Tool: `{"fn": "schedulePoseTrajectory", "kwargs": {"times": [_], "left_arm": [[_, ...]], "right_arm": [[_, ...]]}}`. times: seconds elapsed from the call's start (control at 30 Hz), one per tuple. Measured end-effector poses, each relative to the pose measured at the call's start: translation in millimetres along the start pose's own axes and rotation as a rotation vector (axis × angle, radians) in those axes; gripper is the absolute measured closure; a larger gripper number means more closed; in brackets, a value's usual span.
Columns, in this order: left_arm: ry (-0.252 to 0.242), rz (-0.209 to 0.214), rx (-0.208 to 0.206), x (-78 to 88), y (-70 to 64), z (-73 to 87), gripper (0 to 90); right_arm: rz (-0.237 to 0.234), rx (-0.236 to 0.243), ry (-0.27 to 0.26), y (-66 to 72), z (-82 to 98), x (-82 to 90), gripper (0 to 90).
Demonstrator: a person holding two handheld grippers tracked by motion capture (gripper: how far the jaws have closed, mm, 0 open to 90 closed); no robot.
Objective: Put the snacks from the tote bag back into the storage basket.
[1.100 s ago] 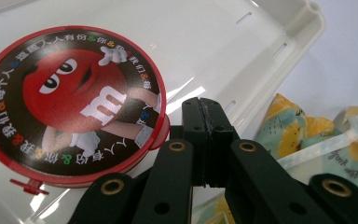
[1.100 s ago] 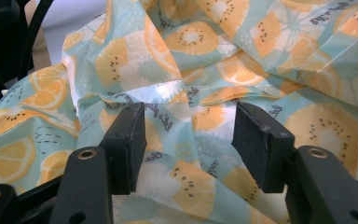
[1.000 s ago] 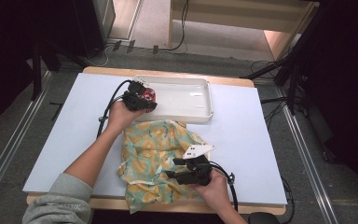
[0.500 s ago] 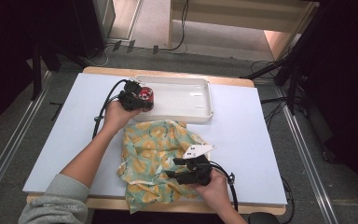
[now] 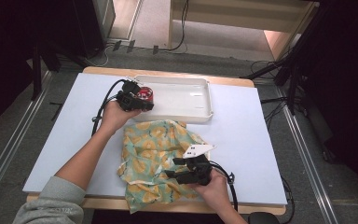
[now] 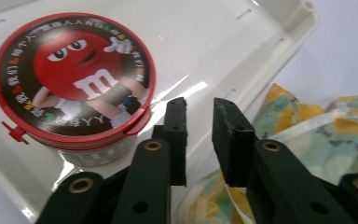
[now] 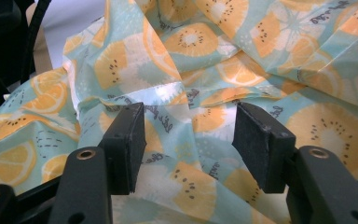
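Note:
A round tub with a red M&M's lid (image 5: 144, 94) (image 6: 74, 79) stands in the left end of the white tray (image 5: 186, 100) (image 6: 205, 37). My left gripper (image 5: 145, 103) (image 6: 199, 105) hovers just beside the tub. Its jaws have just been opening and nothing is between them. A crumpled cloth with an orange-slice print (image 5: 154, 144) (image 7: 205, 42) (image 6: 307, 126) lies in front of the tray. My right gripper (image 5: 171, 168) (image 7: 189, 114) sits low over the cloth's near right part, jaws apart, with fabric under them but not pinched.
The tray lies along the far edge of the white table top (image 5: 251, 135). Black cables (image 5: 103, 105) trail from both grippers. A forearm in a grey sleeve (image 5: 51, 205) crosses the near left of the table.
The left hand has shifted slightly left beside the tub in the tray. The right hand and the cloth have kept still.

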State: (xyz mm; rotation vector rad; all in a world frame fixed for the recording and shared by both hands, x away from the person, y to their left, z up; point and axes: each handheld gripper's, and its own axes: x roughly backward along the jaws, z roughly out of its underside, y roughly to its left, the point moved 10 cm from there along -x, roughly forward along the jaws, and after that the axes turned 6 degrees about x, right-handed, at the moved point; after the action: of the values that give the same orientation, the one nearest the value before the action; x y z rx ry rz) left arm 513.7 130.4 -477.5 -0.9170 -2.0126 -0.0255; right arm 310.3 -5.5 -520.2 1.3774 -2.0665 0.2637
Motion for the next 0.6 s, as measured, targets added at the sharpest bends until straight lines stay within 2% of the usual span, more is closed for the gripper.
{"fn": "schedulePoseTrajectory", "kwargs": {"times": [0.1, 0.23, 0.33, 0.5, 0.6], "left_arm": [[0.003, 0.019, -0.007, 4.4, -5.7, 0.3, 65.4], [0.001, 0.030, -0.037, 11.1, -14.5, 0.5, 53.3], [0.006, 0.053, -0.036, 16.6, -20.8, 1.9, 46.5], [-0.002, 0.077, -0.041, 25.5, -31.0, 6.0, 41.2], [0.002, 0.072, -0.060, 29.4, -35.6, 10.1, 40.8]], "right_arm": [[0.002, 0.001, 0.002, 0.5, 0.2, -0.4, 44.9], [0.003, 0.007, 0.003, 0.7, 0.5, -0.2, 44.9], [0.004, 0.007, 0.004, 0.4, 0.7, -0.1, 44.9], [0.004, 0.007, 0.004, 0.3, 0.7, -0.1, 44.9], [0.004, 0.008, 0.003, 0.6, 0.6, -0.1, 44.9]]}}
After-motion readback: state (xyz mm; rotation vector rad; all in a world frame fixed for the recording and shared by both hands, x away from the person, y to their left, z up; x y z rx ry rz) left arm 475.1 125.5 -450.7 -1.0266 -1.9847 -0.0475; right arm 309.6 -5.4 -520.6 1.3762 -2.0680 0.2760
